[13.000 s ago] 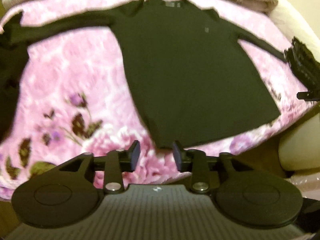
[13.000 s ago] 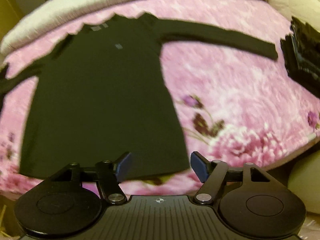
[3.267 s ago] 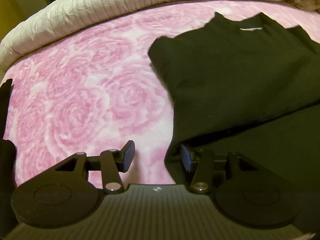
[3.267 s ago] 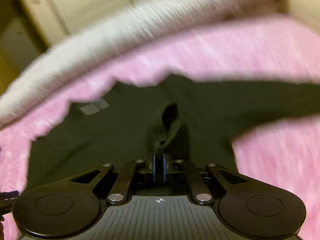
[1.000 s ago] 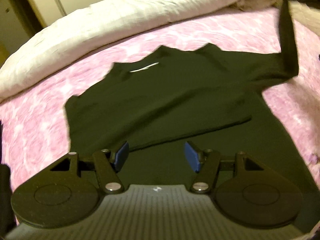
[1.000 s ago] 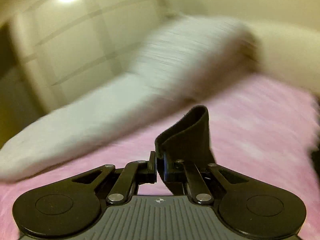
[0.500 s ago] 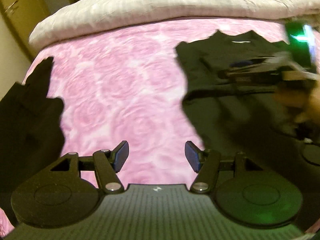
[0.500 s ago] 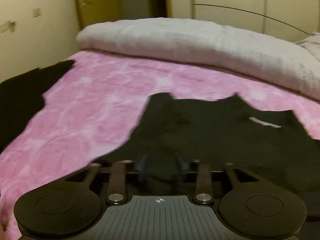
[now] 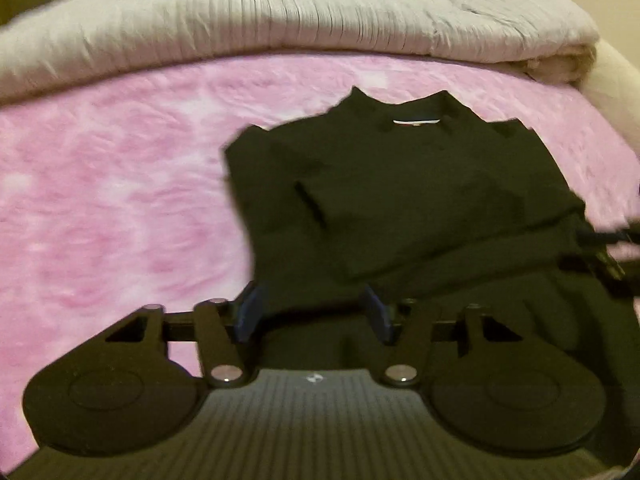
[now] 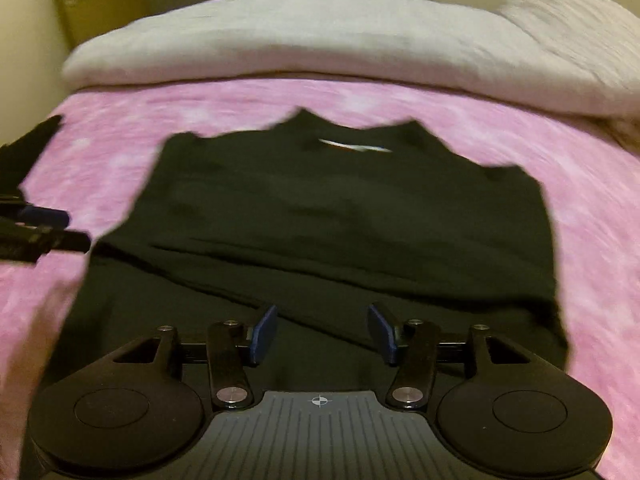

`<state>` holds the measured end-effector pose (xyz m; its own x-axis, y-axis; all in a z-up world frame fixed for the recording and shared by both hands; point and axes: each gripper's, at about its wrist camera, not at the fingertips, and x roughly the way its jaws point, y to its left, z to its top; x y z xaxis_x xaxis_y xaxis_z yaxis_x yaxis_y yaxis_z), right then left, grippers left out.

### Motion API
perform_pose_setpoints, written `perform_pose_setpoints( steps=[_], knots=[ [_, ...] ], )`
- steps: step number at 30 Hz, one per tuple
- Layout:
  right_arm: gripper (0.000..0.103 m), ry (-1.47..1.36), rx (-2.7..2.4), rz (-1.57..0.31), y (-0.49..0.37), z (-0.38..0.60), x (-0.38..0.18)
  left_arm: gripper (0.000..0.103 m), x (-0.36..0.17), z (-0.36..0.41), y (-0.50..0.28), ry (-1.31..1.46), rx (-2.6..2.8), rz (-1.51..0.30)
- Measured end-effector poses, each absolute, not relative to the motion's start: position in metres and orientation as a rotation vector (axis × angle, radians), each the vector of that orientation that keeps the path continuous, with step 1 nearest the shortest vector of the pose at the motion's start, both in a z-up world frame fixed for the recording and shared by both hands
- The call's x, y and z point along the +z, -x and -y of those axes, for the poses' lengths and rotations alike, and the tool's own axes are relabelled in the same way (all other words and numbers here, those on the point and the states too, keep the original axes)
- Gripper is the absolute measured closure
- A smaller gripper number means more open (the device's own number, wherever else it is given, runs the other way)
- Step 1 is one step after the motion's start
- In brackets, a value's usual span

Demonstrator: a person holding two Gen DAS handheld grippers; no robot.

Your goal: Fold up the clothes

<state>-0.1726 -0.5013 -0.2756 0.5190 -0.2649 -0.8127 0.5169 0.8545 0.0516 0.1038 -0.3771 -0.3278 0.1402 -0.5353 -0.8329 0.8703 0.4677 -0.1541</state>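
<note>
A black long-sleeved shirt lies flat on the pink blanket, collar away from me, with both sleeves folded across its body. In the right wrist view the same shirt fills the middle, its white neck label facing up. My left gripper is open, over the shirt's near left part, nothing between its fingers. My right gripper is open too, above the lower body of the shirt. The left gripper's tip shows at the left edge of the right wrist view.
A folded white duvet runs along the far side of the bed. Another dark garment lies at the far left on the blanket. Pink blanket shows on both sides of the shirt. Cupboard doors stand behind the bed.
The right gripper held the right sleeve raised a second ago; now it is open and the sleeve lies across the shirt. The left gripper has swung back from the left over the shirt.
</note>
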Motion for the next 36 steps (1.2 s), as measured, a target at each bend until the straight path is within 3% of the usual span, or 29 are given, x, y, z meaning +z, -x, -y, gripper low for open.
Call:
perform_pose_setpoints(
  steps=[5, 7, 11, 18, 23, 25, 29, 34, 36],
  knots=[
    [0.048, -0.305, -0.513, -0.927, 0.203, 0.529, -0.275, 0.068, -0.365, 0.409, -0.12, -0.28, -0.973, -1.184],
    [0.048, -0.313, -0.526, -0.936, 0.214, 0.539, -0.277, 0.098, -0.365, 0.413, -0.118, -0.274, -0.959, -1.19],
    [0.048, -0.324, -0.566, -0.937, 0.228, 0.558, -0.278, 0.1, -0.345, 0.405, -0.114, -0.31, -0.926, -1.1],
    [0.048, -0.377, -0.61, -0.99, 0.235, 0.588, -0.291, 0.103, -0.36, 0.393, -0.117, -0.386, -0.852, -1.136],
    [0.048, -0.476, -0.663, -1.086, 0.244, 0.605, -0.305, 0.095, -0.335, 0.374, -0.108, -0.373, -0.854, -1.116],
    [0.048, -0.54, -0.697, -1.125, 0.255, 0.605, -0.3, 0.085, -0.319, 0.362, -0.102, -0.387, -0.864, -1.102],
    [0.048, -0.59, -0.715, -1.137, 0.277, 0.586, -0.269, 0.074, -0.284, 0.336, -0.086, -0.445, -0.883, -1.074],
    [0.041, -0.598, -0.724, -1.101, 0.297, 0.543, -0.207, 0.039, -0.253, 0.295, -0.055, -0.559, -0.932, -1.047],
    [0.03, -0.605, -0.742, -1.09, 0.309, 0.527, -0.186, 0.035, -0.244, 0.281, -0.041, -0.616, -0.972, -1.045]
  ],
)
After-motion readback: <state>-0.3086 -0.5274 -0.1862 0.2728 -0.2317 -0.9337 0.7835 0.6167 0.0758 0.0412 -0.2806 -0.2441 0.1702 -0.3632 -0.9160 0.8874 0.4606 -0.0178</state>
